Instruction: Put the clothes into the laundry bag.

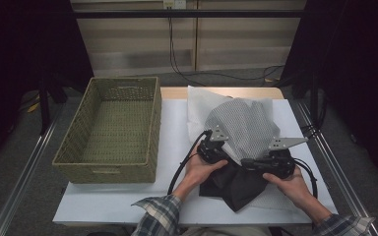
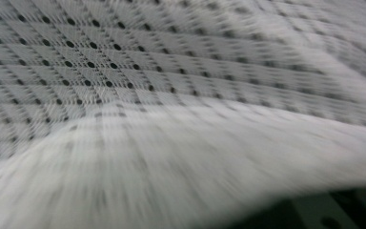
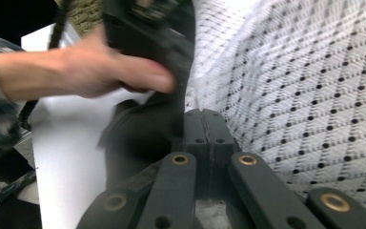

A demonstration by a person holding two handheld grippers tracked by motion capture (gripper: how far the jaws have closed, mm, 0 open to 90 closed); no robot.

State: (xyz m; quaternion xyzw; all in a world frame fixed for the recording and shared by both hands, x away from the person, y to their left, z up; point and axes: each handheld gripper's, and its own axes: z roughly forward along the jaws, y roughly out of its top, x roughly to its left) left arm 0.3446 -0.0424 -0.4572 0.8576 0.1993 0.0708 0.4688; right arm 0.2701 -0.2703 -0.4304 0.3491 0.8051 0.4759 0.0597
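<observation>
A white cloth with small black dots [image 1: 243, 125] is held up like a tent over the right half of the table. Its left corner hangs from my left gripper [image 1: 215, 146] and its right corner from my right gripper [image 1: 256, 161]. In the left gripper view the dotted cloth [image 2: 171, 71] drapes across the camera and hides the jaws. In the right gripper view my right gripper [image 3: 208, 125] has its jaws pressed together, with the dotted cloth [image 3: 314, 95] along their right side. A black cloth [image 1: 234, 186] lies crumpled under both grippers.
An empty woven basket [image 1: 153, 132] stands on the left of the white table [image 1: 173, 142]. A plain white cloth [image 1: 199, 101] lies behind the dotted one. Metal rails run along both sides of the table. Dark frame posts stand at the back.
</observation>
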